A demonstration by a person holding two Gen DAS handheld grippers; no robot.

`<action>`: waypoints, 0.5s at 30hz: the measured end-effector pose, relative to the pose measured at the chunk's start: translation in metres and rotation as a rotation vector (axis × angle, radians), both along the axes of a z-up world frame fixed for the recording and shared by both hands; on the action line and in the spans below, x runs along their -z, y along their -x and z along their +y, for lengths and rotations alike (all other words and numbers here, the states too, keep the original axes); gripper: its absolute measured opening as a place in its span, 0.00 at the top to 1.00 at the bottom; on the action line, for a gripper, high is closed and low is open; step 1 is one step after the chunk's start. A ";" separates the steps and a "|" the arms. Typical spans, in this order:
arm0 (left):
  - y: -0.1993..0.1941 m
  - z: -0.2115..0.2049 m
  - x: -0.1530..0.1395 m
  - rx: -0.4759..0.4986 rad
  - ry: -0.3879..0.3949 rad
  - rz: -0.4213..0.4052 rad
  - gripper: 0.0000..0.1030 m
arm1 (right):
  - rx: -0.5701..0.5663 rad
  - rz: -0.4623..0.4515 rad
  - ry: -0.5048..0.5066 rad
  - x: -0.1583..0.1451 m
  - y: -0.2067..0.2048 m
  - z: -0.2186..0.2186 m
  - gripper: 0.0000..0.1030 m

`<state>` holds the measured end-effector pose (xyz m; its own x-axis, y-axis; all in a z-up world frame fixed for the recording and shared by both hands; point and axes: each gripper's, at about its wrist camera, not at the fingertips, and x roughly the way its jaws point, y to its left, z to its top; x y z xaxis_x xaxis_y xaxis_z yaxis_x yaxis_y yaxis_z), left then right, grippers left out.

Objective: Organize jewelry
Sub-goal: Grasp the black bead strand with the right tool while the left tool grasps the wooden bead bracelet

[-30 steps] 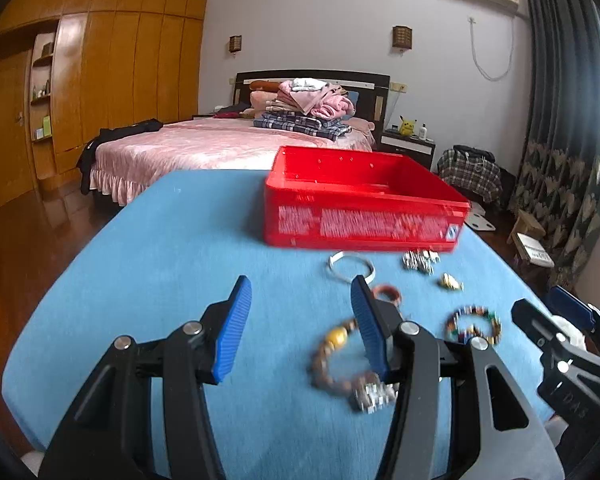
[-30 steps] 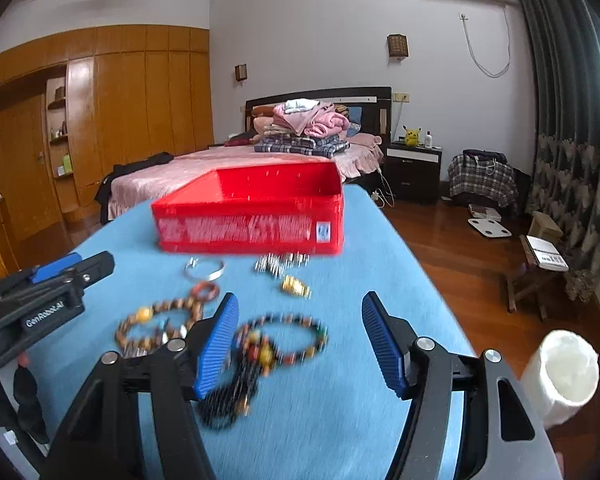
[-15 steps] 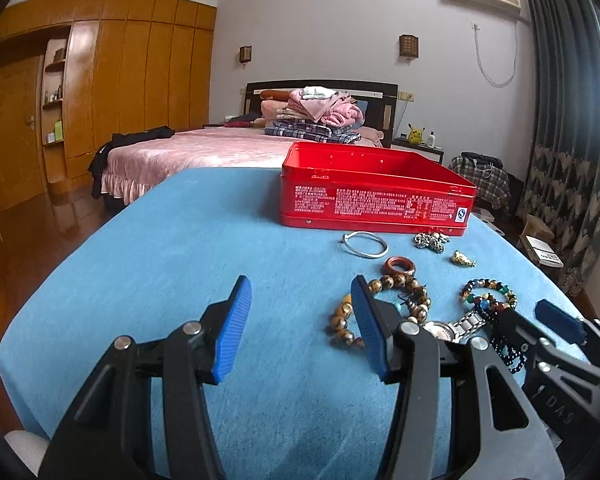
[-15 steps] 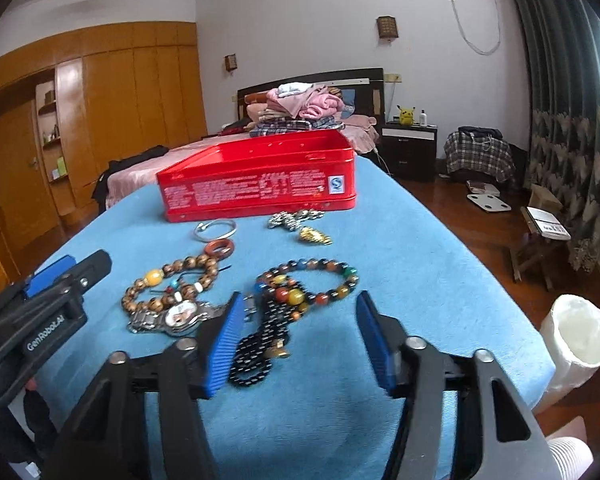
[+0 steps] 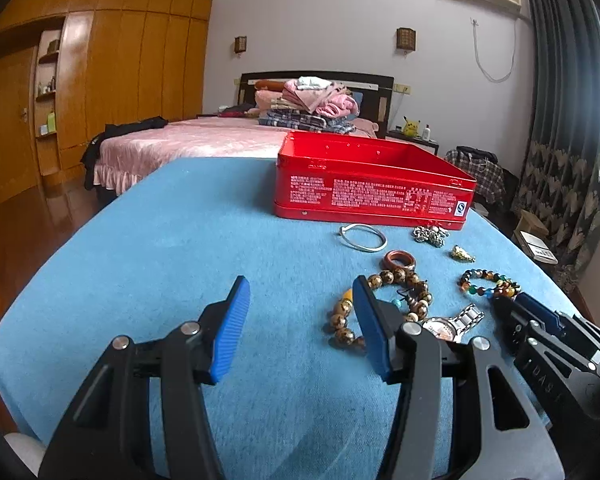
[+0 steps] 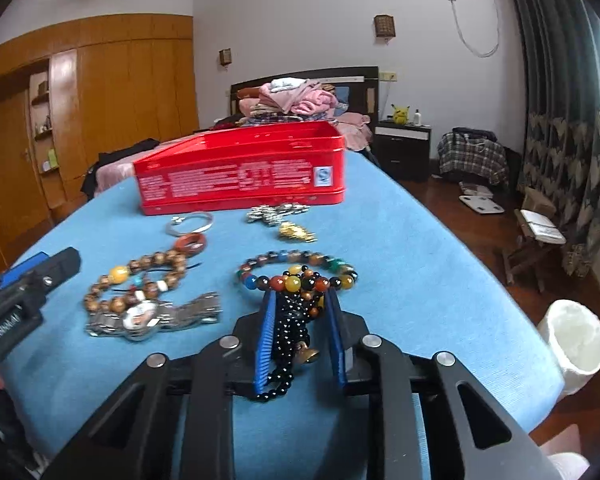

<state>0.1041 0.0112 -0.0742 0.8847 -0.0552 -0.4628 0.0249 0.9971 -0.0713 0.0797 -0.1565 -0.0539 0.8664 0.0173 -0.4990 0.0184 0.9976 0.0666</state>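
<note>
The step in hand looks like the pickup of the first piece, the black bead strand (image 6: 290,334), for transfer to the red tin (image 6: 240,174).

Taken from the left: the left gripper (image 5: 302,322) hovers over bare blue worktop (image 5: 172,248) with its fingers spread wide and holding nothing. Its right finger (image 5: 374,334) stands just in front of the brown wooden bead bracelet (image 5: 380,300), so that bracelet is beside the gap, not in it. A wristwatch (image 6: 152,316) lies touching those wooden beads. Beyond them sit a silver bangle (image 6: 190,223) and a reddish ring (image 6: 191,242), with a silver chain cluster (image 6: 278,212) and a small gold piece (image 6: 296,232) nearer the tin.

Further right, the right gripper (image 6: 300,310) has its fingers drawn narrow around the black bead strand, which runs lengthwise through the gap with a small gold bell (image 6: 306,354) hanging low between them. Whether the pads already press on it cannot be told. The multicoloured bead bracelet (image 6: 300,274) lies just past the fingertips, touching or overlapping the strand's far end.

To do this well, the person should probably close fully on the thick part of the strand, lift slowly, and watch that the coloured bracelet does not drag along. The open tin stands well apart at the far side.
</note>
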 end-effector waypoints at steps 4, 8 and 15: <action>-0.013 0.002 0.001 0.020 0.012 0.049 0.50 | -0.017 0.001 -0.003 0.000 0.000 -0.002 0.77; -0.026 0.002 0.007 0.050 0.023 0.097 0.53 | -0.027 -0.002 0.007 0.000 0.000 0.000 0.77; -0.031 -0.006 0.013 0.086 0.027 0.127 0.54 | -0.033 -0.007 0.001 0.001 0.000 -0.001 0.77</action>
